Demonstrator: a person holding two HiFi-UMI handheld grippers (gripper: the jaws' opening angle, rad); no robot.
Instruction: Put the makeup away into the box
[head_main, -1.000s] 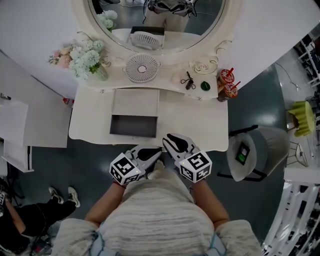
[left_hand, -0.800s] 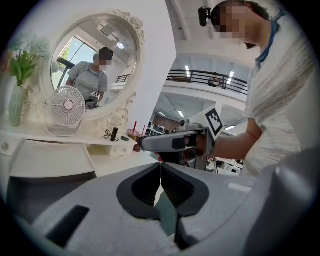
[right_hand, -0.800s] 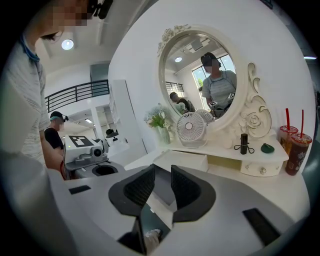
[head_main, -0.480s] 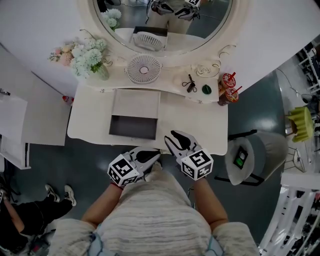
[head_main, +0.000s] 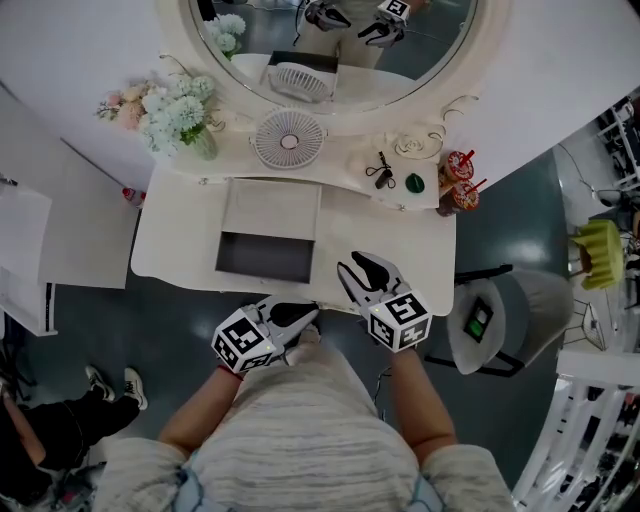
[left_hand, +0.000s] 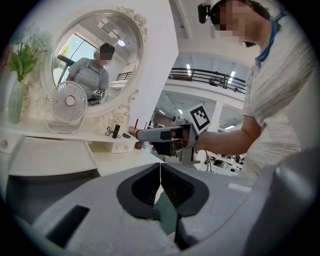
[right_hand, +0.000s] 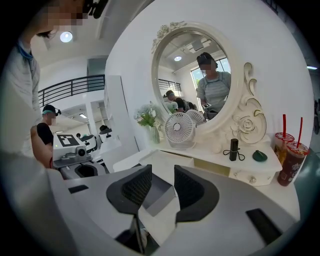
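The right gripper (head_main: 362, 270) has edged up-frame over the table (head_main: 420, 250), its empty jaws opening, while the left gripper (head_main: 303, 314) stays pinched closed, so it is likely starting for the makeup (head_main: 381, 170) at upper right.

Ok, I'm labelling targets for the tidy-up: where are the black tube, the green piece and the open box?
black tube (right_hand: 234, 148): right gripper view, middle of its body.
green piece (right_hand: 259, 156): right gripper view, its domed top.
open box (head_main: 265, 254): head view, its bare dark inside.

Staged bedroom corner inside large open hall: cream dressing table (left_hand: 125, 160) with ornate oval mirror (left_hand: 95, 60) ahead-left of left gripper (left_hand: 160, 169); railed upper gallery (left_hand: 215, 77), ceiling lights (left_hand: 189, 66) far beyond, right.
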